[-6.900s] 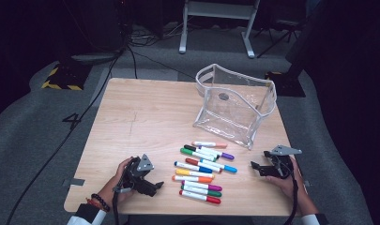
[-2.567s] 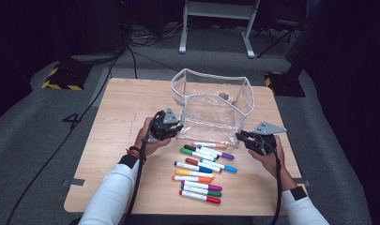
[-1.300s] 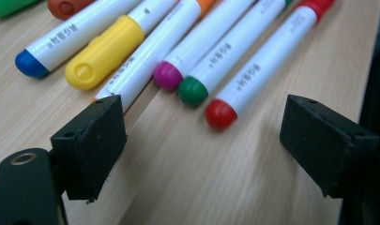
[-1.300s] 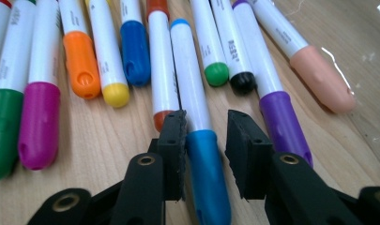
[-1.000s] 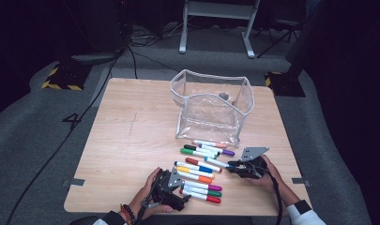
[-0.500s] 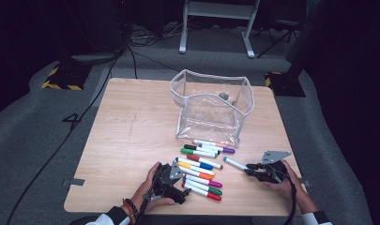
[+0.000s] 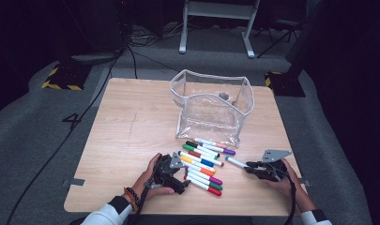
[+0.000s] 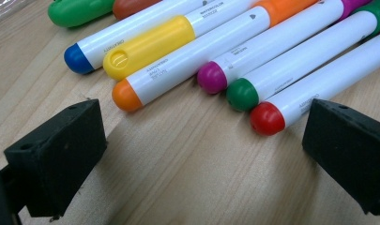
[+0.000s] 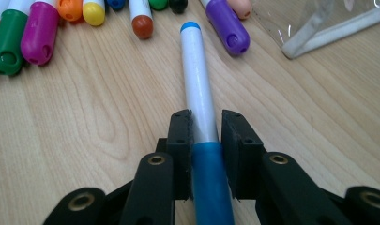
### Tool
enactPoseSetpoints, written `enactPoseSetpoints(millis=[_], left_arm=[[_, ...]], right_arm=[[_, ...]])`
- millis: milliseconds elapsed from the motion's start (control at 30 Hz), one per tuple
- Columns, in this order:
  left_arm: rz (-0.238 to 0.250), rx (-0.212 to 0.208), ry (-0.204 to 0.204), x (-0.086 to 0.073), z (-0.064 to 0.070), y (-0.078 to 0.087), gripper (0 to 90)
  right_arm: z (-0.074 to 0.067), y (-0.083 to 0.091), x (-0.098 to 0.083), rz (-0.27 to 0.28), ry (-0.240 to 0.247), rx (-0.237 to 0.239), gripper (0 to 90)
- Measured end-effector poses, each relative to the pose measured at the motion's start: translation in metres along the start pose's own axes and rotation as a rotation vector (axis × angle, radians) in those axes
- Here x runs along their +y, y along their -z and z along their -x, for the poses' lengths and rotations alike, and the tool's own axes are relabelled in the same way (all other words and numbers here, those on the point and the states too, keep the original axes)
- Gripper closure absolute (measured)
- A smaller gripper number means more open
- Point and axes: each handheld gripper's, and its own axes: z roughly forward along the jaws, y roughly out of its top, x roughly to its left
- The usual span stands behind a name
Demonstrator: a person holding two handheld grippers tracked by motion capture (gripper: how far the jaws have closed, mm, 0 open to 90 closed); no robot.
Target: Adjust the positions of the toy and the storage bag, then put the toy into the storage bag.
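Right gripper [image 9: 204, 129] clamped on a blue marker [image 9: 199, 101] low over the table [image 7: 131, 122], pulled clear of the marker row [image 7: 201, 166]; left gripper [image 8: 201, 154] wide open, empty, beside the red marker [image 8: 319, 93]; thin end grip, likely to swivel or drop before the clear pouch [image 7: 211, 110].

High view overhead, gripper views close, sharing markers [image 7: 201, 165]

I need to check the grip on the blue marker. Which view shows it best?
The right gripper view: the blue marker runs up the middle, pinched between the right tool's jaws. The high view shows the marker small, sticking out of the tool. The left gripper view shows other markers.
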Motion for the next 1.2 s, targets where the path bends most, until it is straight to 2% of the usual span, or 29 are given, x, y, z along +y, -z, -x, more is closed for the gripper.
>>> enactPoseSetpoints(millis=[167,267,300,367,433,567,933,1033,1200], left_arm=[[0.000,-0.014,-0.019,-0.005,-0.005,0.005,0.5],[-0.001,-0.033,-0.039,-0.008,-0.010,0.007,0.5],[0.000,-0.038,-0.044,-0.008,-0.012,0.007,0.6],[0.005,-0.049,-0.053,-0.008,-0.015,0.007,0.6],[0.004,-0.054,-0.059,-0.008,-0.019,0.007,0.5],[0.001,-0.067,-0.070,-0.009,-0.021,0.008,0.5],[0.001,-0.062,-0.065,-0.009,-0.020,0.008,0.5],[0.000,-0.064,-0.066,-0.009,-0.021,0.008,0.4],[-0.001,-0.063,-0.065,-0.009,-0.021,0.008,0.4]], right_arm=[[0.007,0.010,-0.009,-0.006,-0.028,-0.014,74.0],[0.012,0.014,-0.013,-0.008,-0.053,-0.044,74.0],[0.015,0.016,-0.017,0.004,-0.069,-0.080,74.0],[0.016,0.017,-0.018,0.010,-0.071,-0.094,74.0],[0.021,0.017,-0.022,0.033,-0.109,-0.101,74.0],[0.023,0.016,-0.022,0.040,-0.110,-0.105,73.9],[0.029,0.019,-0.020,0.053,-0.127,-0.114,74.3],[0.029,0.022,-0.016,0.050,-0.104,-0.129,74.4],[0.029,0.027,-0.013,0.056,-0.092,-0.146,74.4]])
